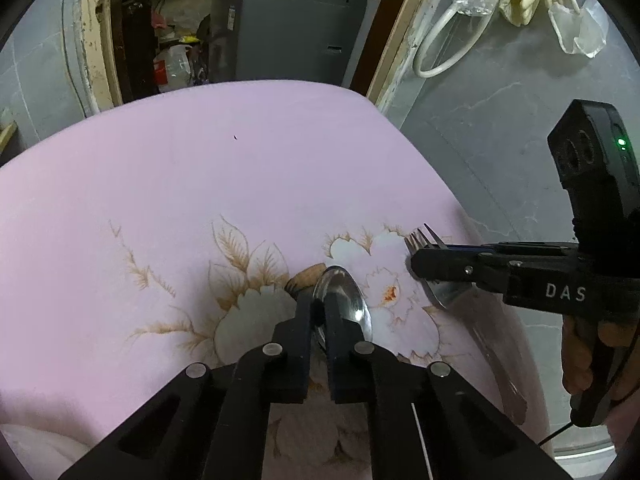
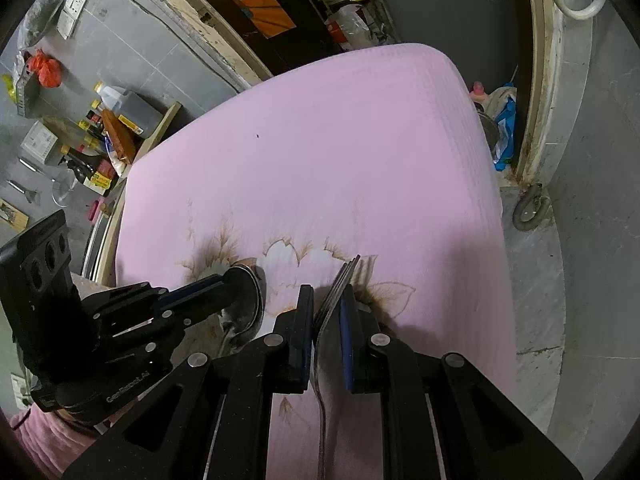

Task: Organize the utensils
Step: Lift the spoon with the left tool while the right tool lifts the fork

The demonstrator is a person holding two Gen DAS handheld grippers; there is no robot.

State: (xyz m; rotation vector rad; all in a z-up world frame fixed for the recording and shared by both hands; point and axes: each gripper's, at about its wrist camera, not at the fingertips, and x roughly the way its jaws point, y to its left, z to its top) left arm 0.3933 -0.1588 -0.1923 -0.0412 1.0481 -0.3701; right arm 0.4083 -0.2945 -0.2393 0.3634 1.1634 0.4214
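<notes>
Jaws of left gripper [image 1: 318, 304] clamped on one spoon [image 1: 344, 300], right gripper [image 2: 326, 300] on one fork [image 2: 334, 296].

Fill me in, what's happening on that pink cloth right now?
A person is working two handheld tools over the pink floral cloth. The left tool is shut on a spoon, gripping it at the bowl. The right tool is shut on a fork, tines pointing forward, handle trailing back under the tool. Both utensils sit side by side just above the cloth; whether they touch it is unclear.
</notes>
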